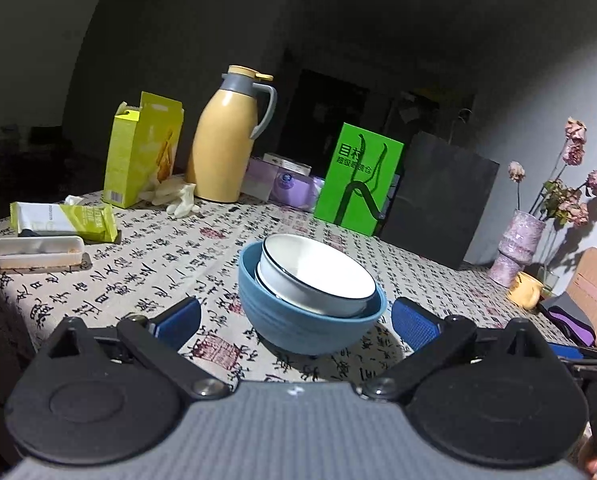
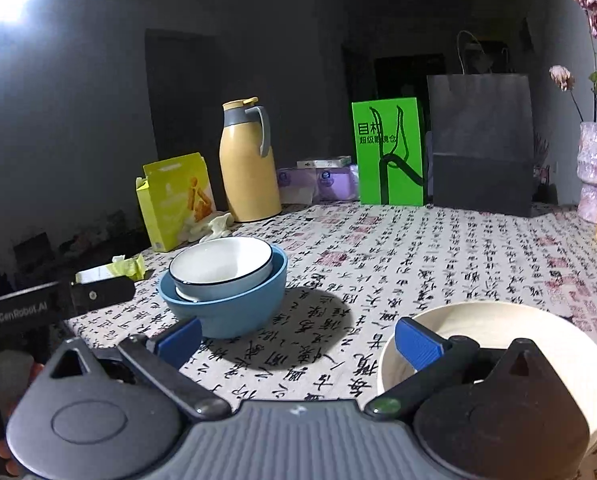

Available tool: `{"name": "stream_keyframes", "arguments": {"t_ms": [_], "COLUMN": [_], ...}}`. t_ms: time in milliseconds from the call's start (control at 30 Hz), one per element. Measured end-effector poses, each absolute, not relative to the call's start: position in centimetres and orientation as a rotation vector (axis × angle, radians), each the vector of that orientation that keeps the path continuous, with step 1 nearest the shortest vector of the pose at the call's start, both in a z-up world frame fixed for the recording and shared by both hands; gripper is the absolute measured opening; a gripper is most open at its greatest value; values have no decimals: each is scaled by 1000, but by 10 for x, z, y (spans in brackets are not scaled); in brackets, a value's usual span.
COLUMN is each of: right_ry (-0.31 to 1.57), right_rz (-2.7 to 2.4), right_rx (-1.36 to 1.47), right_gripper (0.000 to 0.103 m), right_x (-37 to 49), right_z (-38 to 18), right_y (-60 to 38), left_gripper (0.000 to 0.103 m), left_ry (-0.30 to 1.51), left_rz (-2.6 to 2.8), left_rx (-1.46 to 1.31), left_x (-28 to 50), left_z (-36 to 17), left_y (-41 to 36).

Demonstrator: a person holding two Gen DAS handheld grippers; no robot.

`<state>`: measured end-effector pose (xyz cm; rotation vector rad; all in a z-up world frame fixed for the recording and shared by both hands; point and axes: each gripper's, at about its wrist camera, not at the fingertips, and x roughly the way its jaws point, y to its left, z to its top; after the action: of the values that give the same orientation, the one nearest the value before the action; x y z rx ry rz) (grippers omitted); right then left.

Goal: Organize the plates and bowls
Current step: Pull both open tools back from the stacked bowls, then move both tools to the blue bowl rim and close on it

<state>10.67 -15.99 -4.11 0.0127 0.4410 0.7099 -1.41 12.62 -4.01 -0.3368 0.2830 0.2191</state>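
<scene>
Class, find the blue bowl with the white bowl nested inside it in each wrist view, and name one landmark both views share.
Left wrist view: the blue bowl sits at centre, just ahead of the open left claw.
Right wrist view: the blue bowl sits left of centre, beyond the open right claw.
Shared landmark: the yellow thermos jug stands on the table behind it.

We count three bowls. Blue bowl (image 1: 298,328): ribbed outside, upright on the tablecloth. White bowl (image 1: 318,276): dark rim, nested tilted inside the blue one. Cream bowl (image 2: 498,324): upright, empty, apart from the nested pair.
</scene>
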Motion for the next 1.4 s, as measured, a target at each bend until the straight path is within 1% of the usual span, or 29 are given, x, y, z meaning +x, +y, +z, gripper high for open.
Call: {"name": "stream_keyframes", "arguments": {"t_ms": [700,1067,1400], "right_ry": [555,610,631], "right_rz": [760,755,770], "right_rx": [52,54,65], "right_gripper": [103,103,103], "right_x": [121,139,157], "right_z": [-55,-60,-51], "right_y": [-147,-142,-131], "left_gripper": [103,103,103], "left_ry": [344,349,375], "left_rz": [162,184,186], "left_rx": [-399,-402,-434], "left_x": [-6,2,19], "left_z": [-60,-57,-48], "left_y": [143,156,168]}}
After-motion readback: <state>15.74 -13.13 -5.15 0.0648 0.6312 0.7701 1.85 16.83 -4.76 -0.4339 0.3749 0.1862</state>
